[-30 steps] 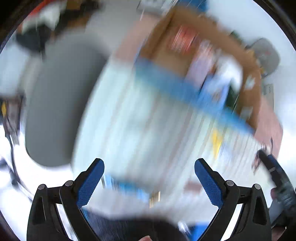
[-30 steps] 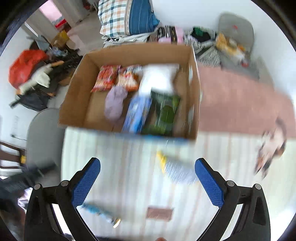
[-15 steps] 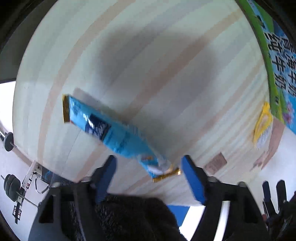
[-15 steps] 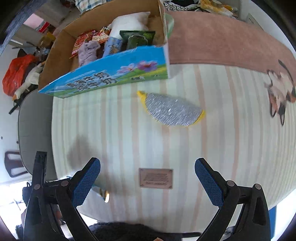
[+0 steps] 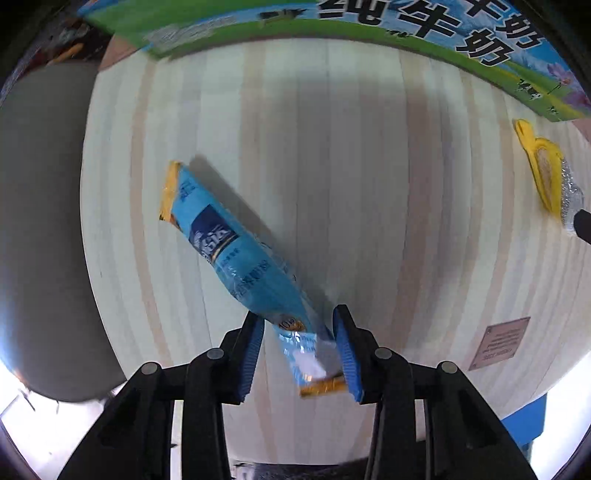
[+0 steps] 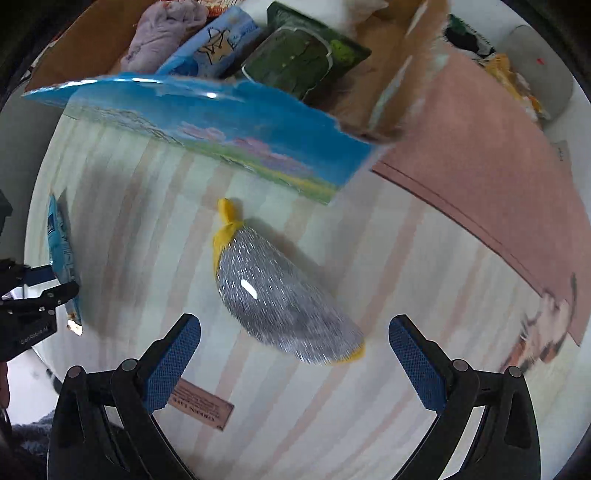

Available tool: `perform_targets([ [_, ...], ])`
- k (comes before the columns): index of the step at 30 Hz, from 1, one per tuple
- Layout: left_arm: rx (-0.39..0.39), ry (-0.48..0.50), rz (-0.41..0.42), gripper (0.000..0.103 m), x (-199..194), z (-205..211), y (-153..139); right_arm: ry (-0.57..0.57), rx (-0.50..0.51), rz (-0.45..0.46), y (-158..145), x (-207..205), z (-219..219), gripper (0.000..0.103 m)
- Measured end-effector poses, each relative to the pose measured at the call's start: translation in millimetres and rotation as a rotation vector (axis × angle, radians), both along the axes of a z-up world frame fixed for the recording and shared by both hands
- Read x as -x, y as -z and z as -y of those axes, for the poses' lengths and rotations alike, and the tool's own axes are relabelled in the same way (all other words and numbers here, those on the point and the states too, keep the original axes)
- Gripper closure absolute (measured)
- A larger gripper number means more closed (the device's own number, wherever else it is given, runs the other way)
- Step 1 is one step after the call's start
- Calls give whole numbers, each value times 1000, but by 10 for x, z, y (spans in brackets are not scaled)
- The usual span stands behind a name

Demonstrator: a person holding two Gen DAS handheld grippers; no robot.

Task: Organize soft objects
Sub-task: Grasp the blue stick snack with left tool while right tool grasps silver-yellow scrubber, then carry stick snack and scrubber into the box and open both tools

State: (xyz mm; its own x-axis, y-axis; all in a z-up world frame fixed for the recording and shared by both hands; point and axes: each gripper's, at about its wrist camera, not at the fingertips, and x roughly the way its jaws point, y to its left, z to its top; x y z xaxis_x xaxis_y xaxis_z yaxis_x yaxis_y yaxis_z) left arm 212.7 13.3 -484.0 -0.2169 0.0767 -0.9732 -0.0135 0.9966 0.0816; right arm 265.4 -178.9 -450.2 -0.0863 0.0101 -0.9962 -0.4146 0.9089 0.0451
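- The cardboard box serves as landmark: it stands at the far edge of the striped mat, its printed blue-and-green side facing the grippers.
- Inside the box lie a lilac cloth bundle, a light-blue packet with a drawing and a dark green packet, packed side by side.
- The blue snack packet lies slantwise on the mat, well in front of the box and towards its left end, with its gold-edged far tip nearer the box.
- The left gripper points down over the packet's near end; its jaws are closing with that end between them. The right pad sits against the wrapper, while the left pad stands just clear of it.
- The silver scrub pad with yellow trim lies on the mat just in front of the box's right end, its knotted yellow tip nearest the box.
- The right gripper hangs above the pad's near edge with its jaws wide apart, touching nothing.
- A small brown label is fixed to the mat farther from the box than the pad.
- Nothing lies between either gripper and its object; the box's front wall rises between both objects and the space inside.
- A pink mat spreads to the right of the box.
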Motion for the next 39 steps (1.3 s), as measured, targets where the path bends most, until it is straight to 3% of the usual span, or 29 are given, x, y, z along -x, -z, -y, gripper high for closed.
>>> perform_targets([
  [2,-16,22,-8,67,-88,29,31,12,-26,-28,132,-60,-2,4],
  [3,-22,26,-9,67,-133,36,42,32,-30,-38,183,-83,12,18],
  [4,-15,19,-5,66,-169,31,41,75,-38,-62,236,-101,49,24],
  [11,172,-176,-14,56,-176,-217,112,482,-277,-311,411,110,418,26],
  [15,181,-173,-25,54,-148,-314,145,640,-426,-378,462,308,502,21],
  [18,135,-84,3,56,-219,-275,126,608,-342,-266,308,327,479,17],
  [20,120,-12,27,71,-219,-169,104,536,-292,-200,169,326,388,17],
  [26,83,192,90,72,-226,91,21,389,-193,-152,76,321,-42,17],
  [31,102,169,66,70,-214,159,58,325,-100,-149,231,414,-376,17],
  [32,98,158,66,70,-224,167,46,320,-71,-151,280,422,-415,20],
  [33,97,143,68,70,-249,143,31,326,-43,-151,331,442,-452,37],
  [34,93,125,71,73,-263,130,6,332,-23,-154,382,441,-502,47],
  [39,91,57,115,82,-136,-3,-175,353,-56,-143,308,539,-527,50],
])
